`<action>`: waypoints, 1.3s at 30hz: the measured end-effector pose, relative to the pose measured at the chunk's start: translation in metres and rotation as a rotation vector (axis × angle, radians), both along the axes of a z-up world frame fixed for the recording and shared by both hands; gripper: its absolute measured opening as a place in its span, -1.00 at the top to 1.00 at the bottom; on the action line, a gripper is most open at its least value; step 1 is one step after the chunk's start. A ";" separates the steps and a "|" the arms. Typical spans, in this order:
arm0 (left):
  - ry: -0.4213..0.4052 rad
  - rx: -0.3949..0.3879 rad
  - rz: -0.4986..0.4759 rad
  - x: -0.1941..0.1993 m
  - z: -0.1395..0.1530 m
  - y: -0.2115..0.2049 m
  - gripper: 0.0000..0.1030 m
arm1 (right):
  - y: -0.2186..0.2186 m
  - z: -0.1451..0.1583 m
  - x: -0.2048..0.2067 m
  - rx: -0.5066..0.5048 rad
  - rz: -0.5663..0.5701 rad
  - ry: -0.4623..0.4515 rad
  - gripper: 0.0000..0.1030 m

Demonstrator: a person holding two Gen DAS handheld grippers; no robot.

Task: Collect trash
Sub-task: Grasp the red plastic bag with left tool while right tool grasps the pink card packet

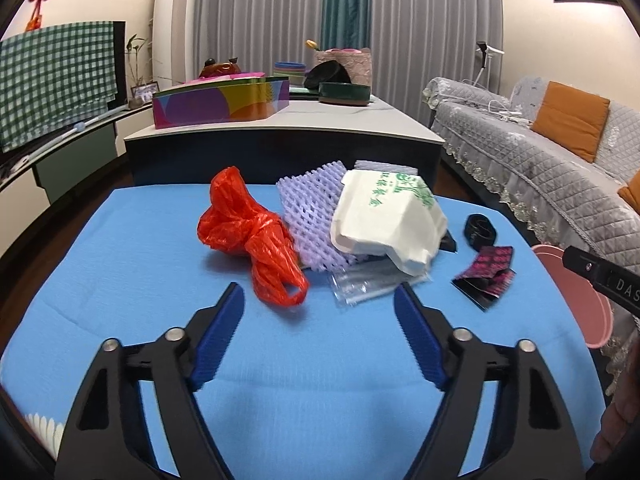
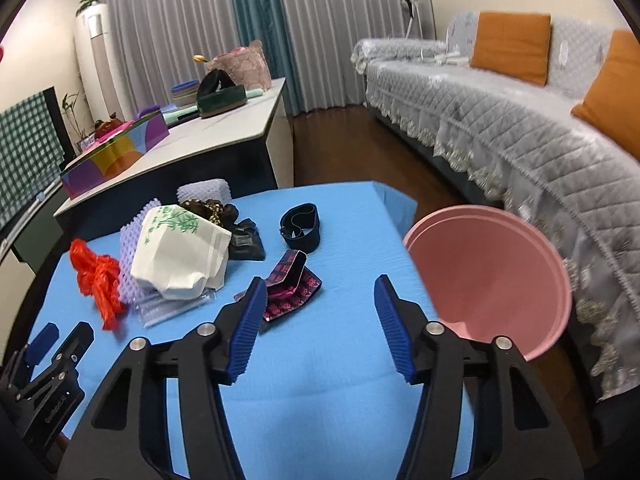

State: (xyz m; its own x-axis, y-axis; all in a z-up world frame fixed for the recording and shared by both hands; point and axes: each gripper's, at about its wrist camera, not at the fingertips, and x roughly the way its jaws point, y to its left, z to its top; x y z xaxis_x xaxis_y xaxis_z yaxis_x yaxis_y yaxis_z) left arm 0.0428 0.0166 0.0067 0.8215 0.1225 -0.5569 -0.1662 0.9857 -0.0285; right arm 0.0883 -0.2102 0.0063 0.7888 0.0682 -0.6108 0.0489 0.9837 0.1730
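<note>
A pile of trash lies on the blue-covered table (image 1: 120,280): a red plastic bag (image 1: 248,232), purple foam netting (image 1: 308,208), a white paper box with green print (image 1: 384,216) and a clear plastic packet (image 1: 368,284). To its right lie a black band (image 1: 480,232) and a pink-and-black wrapper (image 1: 486,276). My left gripper (image 1: 318,296) is open just short of the red bag and the clear packet, holding nothing. My right gripper (image 2: 320,284) is open over bare cloth, its left finger beside the wrapper (image 2: 290,284). A pink bin (image 2: 492,276) stands off the table's right edge.
A low white cabinet (image 1: 280,128) behind the table carries a colourful box (image 1: 220,104), bowls and a basket. A grey covered sofa (image 2: 500,128) with orange cushions runs along the right, with wooden floor between. A dark packet (image 2: 246,246) and a brown item (image 2: 204,208) lie behind the white box.
</note>
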 end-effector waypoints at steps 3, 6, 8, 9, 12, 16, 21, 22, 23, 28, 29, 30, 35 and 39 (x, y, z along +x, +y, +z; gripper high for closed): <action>0.004 0.028 0.009 0.014 -0.005 0.002 -0.29 | 0.002 -0.009 0.020 0.029 0.013 0.025 0.00; 0.016 0.043 0.035 0.029 -0.010 0.010 -0.25 | 0.003 -0.017 0.036 0.064 0.023 0.044 0.00; 0.033 0.032 0.064 0.037 -0.013 0.019 -0.22 | 0.006 -0.023 0.047 0.084 0.031 0.063 0.00; 0.041 0.025 0.076 0.041 -0.014 0.023 -0.22 | 0.008 -0.027 0.052 0.094 0.035 0.074 0.00; 0.058 0.009 0.096 0.049 -0.016 0.031 -0.20 | 0.013 -0.035 0.062 0.114 0.047 0.094 0.00; 0.092 -0.001 0.105 0.062 -0.022 0.037 -0.20 | 0.016 -0.040 0.070 0.116 0.046 0.115 0.00; 0.113 -0.018 0.104 0.067 -0.026 0.037 -0.07 | 0.015 -0.045 0.076 0.133 0.043 0.136 0.24; 0.116 -0.020 0.105 0.067 -0.027 0.037 -0.05 | 0.017 -0.045 0.076 0.125 0.047 0.133 0.32; 0.120 -0.028 0.108 0.067 -0.027 0.039 0.06 | 0.017 -0.045 0.076 0.119 0.050 0.132 0.37; 0.147 -0.042 0.100 0.071 -0.031 0.041 0.44 | 0.021 -0.042 0.076 0.123 0.073 0.129 0.71; 0.144 -0.037 0.100 0.070 -0.030 0.041 0.51 | 0.021 -0.041 0.075 0.121 0.080 0.123 0.73; 0.144 -0.026 0.105 0.070 -0.030 0.040 0.55 | 0.021 -0.039 0.074 0.119 0.087 0.115 0.75; 0.155 -0.015 0.127 0.069 -0.029 0.044 0.82 | 0.025 -0.027 0.065 0.105 0.119 0.076 0.84; 0.140 0.002 0.149 0.064 -0.024 0.046 0.87 | 0.029 -0.013 0.053 0.076 0.135 0.029 0.85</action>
